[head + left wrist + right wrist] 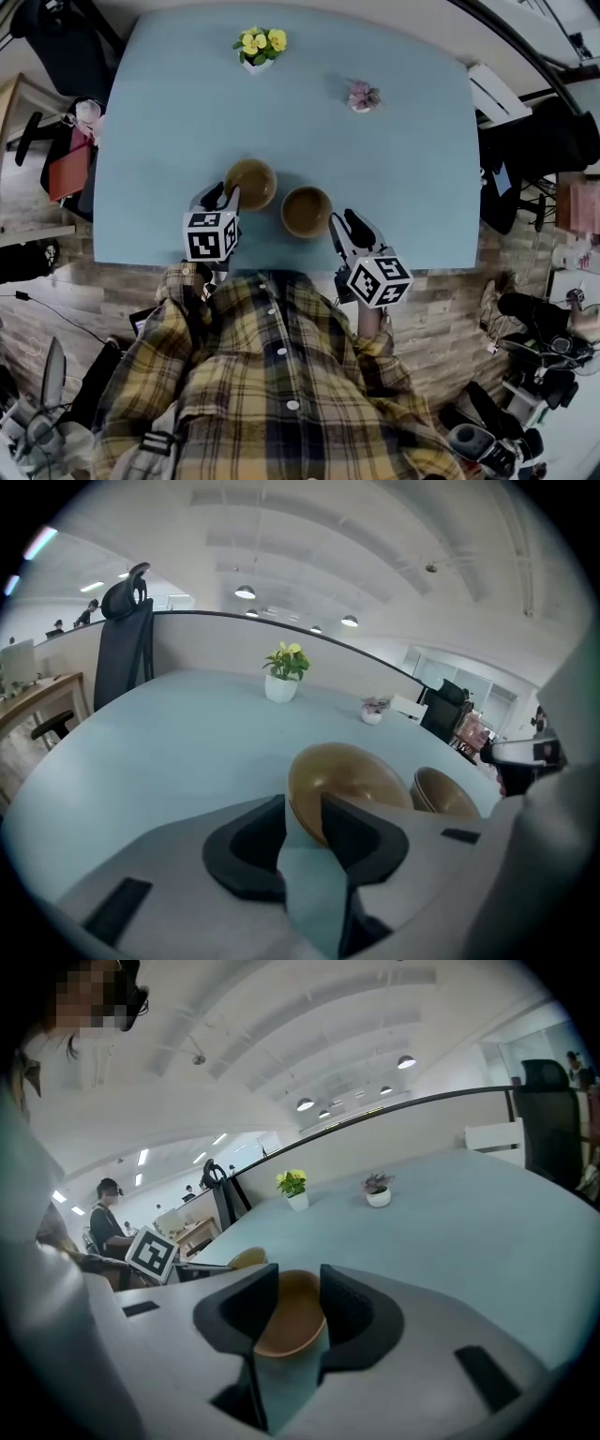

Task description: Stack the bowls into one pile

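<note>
pale blue table (159, 122) logged as the work surface. at the far left, noted a black office chair (122, 649) against the table's edge. found the left gripper (221, 197) low over the near part of the table, its marker cube (210, 235) toward the wearer's plaid shirt (272, 375). read its jaws as part-way apart and astride the near rim of the left bowl (250, 183): one jaw outside the wall, the other over the inside. saw a sliver of table between the outer jaw and the wall, so recorded no clamp. recorded that bowl as brown, upright, empty and sitting on the table. beyond it, near the far edge, noted a small white pot of yellow flowers (258, 47). just right of the left bowl, found the right bowl (307, 211), same brown, upright, empty, parted from its neighbour by a narrow strip of table. logged neither bowl as stacked. farther back and right, noted a small pot with a pink plant (362, 96). at the right, found the right gripper (344, 219) just beside the right bowl's right rim, pointed at it. read its jaws as apart and holding nothing, with the right bowl framed in the gap beyond the tips. could not tell whether the tips touched the rim.
</note>
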A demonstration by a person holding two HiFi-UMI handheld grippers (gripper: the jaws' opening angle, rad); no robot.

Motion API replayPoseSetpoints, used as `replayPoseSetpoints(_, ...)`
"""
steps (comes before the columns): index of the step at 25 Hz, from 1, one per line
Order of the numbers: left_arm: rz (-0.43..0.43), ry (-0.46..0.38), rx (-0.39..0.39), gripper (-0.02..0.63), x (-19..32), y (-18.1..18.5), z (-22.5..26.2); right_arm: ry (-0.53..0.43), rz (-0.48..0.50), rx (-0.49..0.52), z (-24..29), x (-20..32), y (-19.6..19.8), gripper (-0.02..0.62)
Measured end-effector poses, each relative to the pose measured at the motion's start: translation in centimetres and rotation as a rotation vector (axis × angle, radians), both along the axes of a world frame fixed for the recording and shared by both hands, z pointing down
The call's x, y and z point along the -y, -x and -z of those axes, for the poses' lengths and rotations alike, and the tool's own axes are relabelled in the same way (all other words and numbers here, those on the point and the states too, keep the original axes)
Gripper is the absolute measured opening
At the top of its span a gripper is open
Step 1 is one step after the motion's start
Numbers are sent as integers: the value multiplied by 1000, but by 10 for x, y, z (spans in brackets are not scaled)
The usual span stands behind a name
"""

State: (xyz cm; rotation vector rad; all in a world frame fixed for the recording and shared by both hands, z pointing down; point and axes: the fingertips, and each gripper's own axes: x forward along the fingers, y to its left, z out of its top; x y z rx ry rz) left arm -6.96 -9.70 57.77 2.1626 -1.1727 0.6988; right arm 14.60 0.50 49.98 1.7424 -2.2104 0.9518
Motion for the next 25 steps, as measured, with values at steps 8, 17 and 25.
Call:
replayPoseSetpoints(8,55,16,26,26,-2,7,-2,16,17,4,-3,-4,-6,135)
replayPoseSetpoints(17,86,-13,-5,9,-4,11,12,19,31,11,-4,-4,-5,135)
replayPoseSetpoints(25,115,-64,-25,9,-3,22,35,7,35,17,-2,-2,-4,135)
